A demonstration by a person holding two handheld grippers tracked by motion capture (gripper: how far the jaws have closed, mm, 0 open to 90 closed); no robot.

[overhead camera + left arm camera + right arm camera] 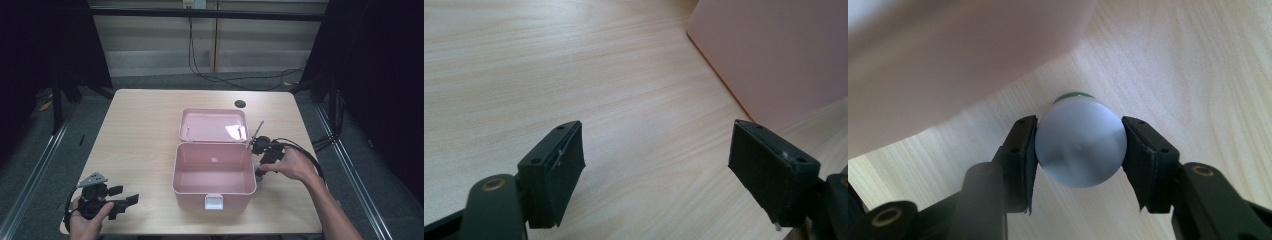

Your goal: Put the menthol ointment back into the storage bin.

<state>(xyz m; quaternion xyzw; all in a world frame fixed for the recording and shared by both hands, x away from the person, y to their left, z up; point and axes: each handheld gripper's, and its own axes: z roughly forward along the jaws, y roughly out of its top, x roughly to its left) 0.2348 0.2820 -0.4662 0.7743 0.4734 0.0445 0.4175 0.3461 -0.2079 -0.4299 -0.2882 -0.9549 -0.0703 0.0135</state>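
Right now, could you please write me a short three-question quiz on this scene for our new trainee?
1. True or false: the lid of the pink storage box is closed.
2. Which gripper has its jaws shut on a thing? A) left gripper B) right gripper C) neither
3. On which side of the box, as the high view shows it, does the right gripper work?

Key:
1. False. The lid lies open behind the box, and the box looks empty.
2. B. Its jaws press both sides of a round white object with a green edge; the left gripper's jaws stand apart over the wooden table.
3. The right side, close to the box wall.
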